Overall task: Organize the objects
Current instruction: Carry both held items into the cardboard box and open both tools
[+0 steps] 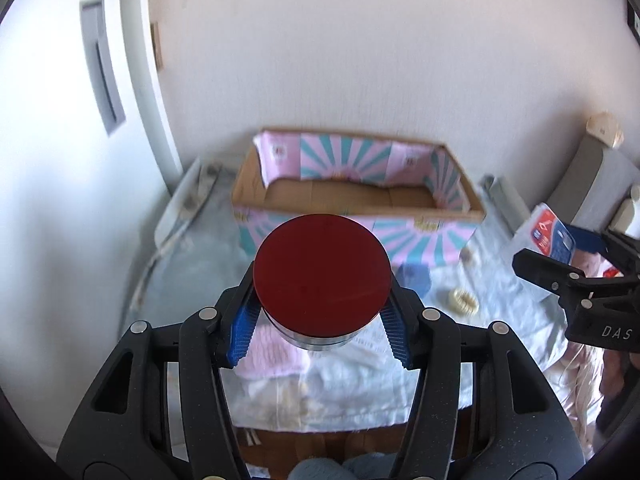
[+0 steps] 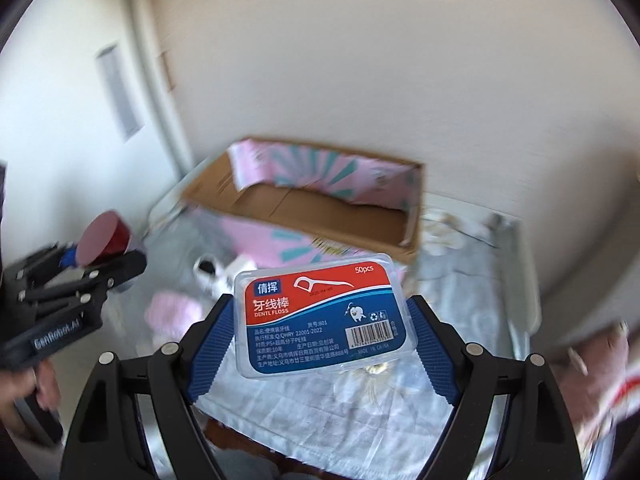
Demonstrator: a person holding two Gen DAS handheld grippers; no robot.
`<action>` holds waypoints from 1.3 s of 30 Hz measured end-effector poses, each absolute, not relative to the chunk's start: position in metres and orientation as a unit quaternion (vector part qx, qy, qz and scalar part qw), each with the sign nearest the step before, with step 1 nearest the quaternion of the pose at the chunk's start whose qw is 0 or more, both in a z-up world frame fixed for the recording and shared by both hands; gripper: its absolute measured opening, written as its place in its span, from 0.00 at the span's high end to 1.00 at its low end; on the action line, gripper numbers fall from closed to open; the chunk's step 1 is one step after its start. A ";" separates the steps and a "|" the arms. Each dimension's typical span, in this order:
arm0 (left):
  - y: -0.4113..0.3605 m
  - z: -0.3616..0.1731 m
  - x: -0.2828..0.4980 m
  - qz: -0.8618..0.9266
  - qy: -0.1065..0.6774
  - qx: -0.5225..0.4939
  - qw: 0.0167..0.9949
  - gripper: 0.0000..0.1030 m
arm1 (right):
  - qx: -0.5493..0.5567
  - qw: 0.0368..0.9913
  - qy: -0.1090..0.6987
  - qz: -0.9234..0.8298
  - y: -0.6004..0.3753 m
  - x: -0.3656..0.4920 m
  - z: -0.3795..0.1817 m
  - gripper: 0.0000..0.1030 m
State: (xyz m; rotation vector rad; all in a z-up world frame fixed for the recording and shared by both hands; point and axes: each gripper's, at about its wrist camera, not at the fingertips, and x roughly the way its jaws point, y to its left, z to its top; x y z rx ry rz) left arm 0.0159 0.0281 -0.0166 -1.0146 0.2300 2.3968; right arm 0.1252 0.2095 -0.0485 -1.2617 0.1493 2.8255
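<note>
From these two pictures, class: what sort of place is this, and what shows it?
Probably a room in a home: a cloth-covered table against a plain wall, holding a paper-lined cardboard box and a pink towel.

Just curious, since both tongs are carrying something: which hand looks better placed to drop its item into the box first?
Probably the left. Its tongs hold the red-lidded jar right before the box; the right tongs' floss case sits farther back.

Both claws are closed on something and held up in the air.
The left claw [image 1: 322, 304] squeezes a jar with a red lid between its blue pads [image 1: 242, 330]. The right claw [image 2: 322, 334] pinches a floss box from both sides. A hand [image 2: 24, 392] grips the left claw's handle.
</note>
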 end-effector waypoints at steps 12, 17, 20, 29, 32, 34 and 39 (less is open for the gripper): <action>0.033 -0.005 -0.002 0.885 0.072 -0.386 0.252 0.50 | -0.385 0.105 0.093 0.912 0.231 0.123 -0.027 0.21; 0.029 -0.006 -0.018 0.883 0.069 -0.392 0.248 0.50 | -0.380 0.110 0.086 0.914 0.230 0.109 -0.023 0.21; 0.029 -0.003 -0.039 0.880 0.073 -0.392 0.256 0.50 | -0.376 0.114 0.079 0.916 0.228 0.095 -0.019 0.21; 0.047 0.004 -0.119 0.867 0.100 -0.392 0.290 0.50 | -0.393 0.094 0.077 0.911 0.223 0.029 -0.018 0.21; 0.059 0.001 -0.146 0.857 0.109 -0.400 0.307 0.50 | -0.408 0.081 0.074 0.906 0.220 0.006 -0.026 0.21; 0.069 -0.004 -0.164 0.848 0.116 -0.407 0.320 0.50 | -0.417 0.072 0.070 0.904 0.219 -0.007 -0.033 0.21; 0.096 -0.024 -0.197 0.823 0.141 -0.430 0.343 0.50 | -0.451 0.039 0.043 0.890 0.213 -0.043 -0.058 0.21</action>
